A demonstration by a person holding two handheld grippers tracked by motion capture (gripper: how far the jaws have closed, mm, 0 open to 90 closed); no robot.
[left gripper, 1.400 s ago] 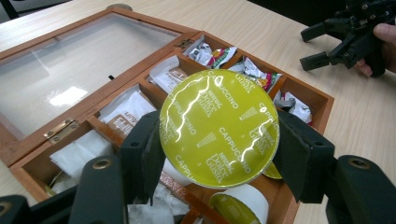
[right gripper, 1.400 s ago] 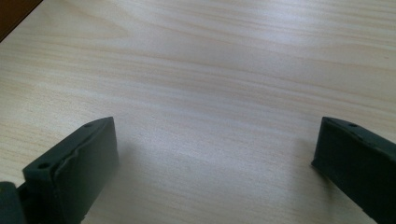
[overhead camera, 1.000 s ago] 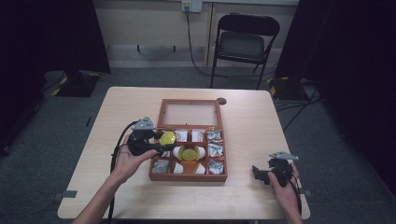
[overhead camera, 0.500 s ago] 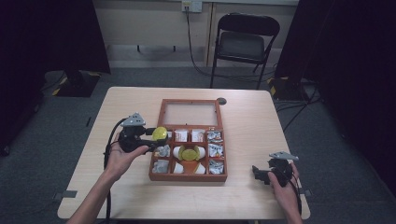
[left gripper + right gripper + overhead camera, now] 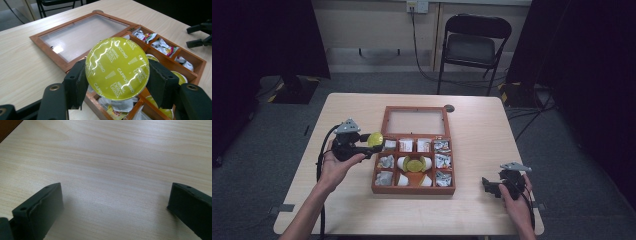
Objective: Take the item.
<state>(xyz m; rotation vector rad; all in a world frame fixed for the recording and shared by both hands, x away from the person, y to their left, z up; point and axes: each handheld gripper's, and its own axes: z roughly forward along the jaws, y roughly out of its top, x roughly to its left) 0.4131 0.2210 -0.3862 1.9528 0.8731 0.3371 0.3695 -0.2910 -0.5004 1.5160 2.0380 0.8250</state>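
So the left tongs (image 5: 371,146) have a yellow capsule (image 5: 375,139) clamped at the tip, just off the left edge of the wooden box (image 5: 412,187), near its top-left compartment. The box sits mid-table (image 5: 472,130) with its glass lid (image 5: 415,121) flipped open flat behind it, compartments full of packets and capsules. The right tongs (image 5: 487,185) rest near the table's front right corner, well apart from the box.
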